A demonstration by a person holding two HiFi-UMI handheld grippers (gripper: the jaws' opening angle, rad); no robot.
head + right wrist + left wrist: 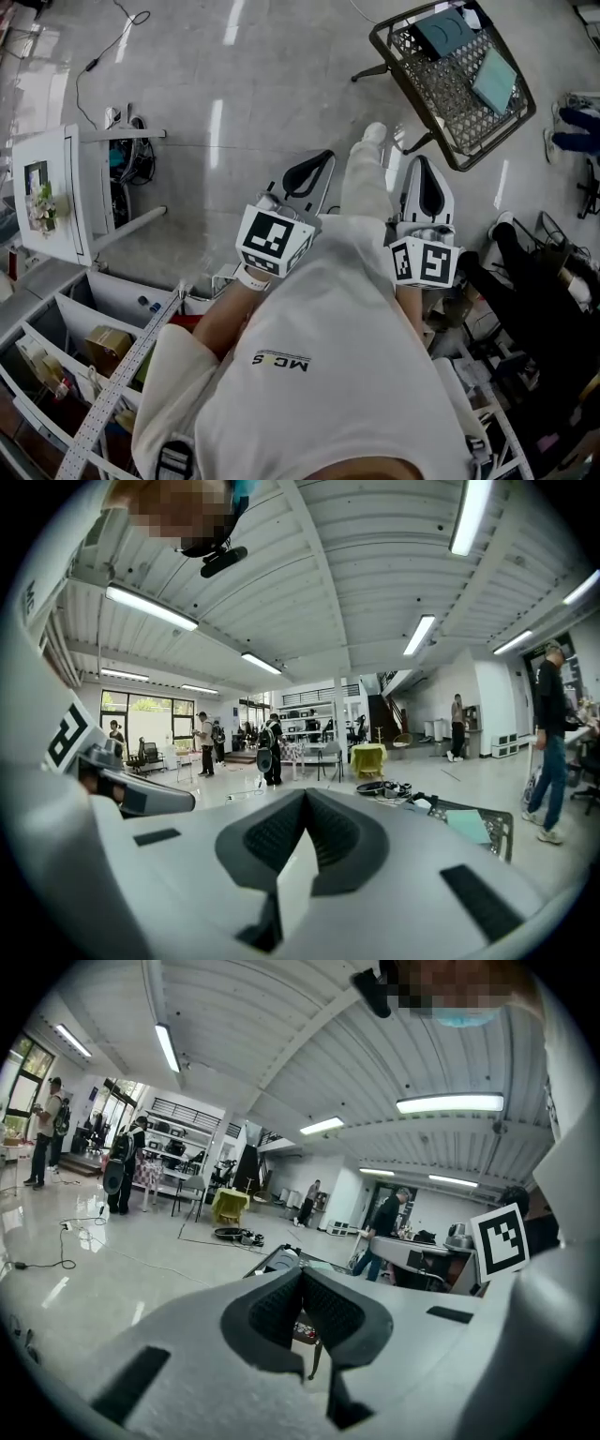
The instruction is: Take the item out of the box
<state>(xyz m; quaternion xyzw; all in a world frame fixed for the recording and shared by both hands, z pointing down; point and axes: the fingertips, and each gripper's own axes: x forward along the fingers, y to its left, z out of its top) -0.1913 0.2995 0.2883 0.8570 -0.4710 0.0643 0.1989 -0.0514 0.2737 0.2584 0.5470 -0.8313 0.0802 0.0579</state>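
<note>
My left gripper (317, 161) and right gripper (420, 164) are held side by side in front of the person's white shirt, pointing away over the floor. Both have their jaws pressed together with nothing between them; the left gripper (302, 1272) and right gripper (305, 796) show this in their own views. A black wire basket (457, 94) stands on the floor ahead to the right, holding flat teal items (494, 80). In the right gripper view the basket (495, 829) is low right, with a teal item (466, 825) in it. An open cardboard box (106, 347) sits in shelving bins at lower left.
A white table (52, 192) stands at left with cables beside it. Grey shelf bins (89, 309) run along the lower left. Dark bags and clutter (534, 300) fill the right side. Several people stand far off in the hall (272, 747). The person's leg and shoe (373, 136) lie between the grippers.
</note>
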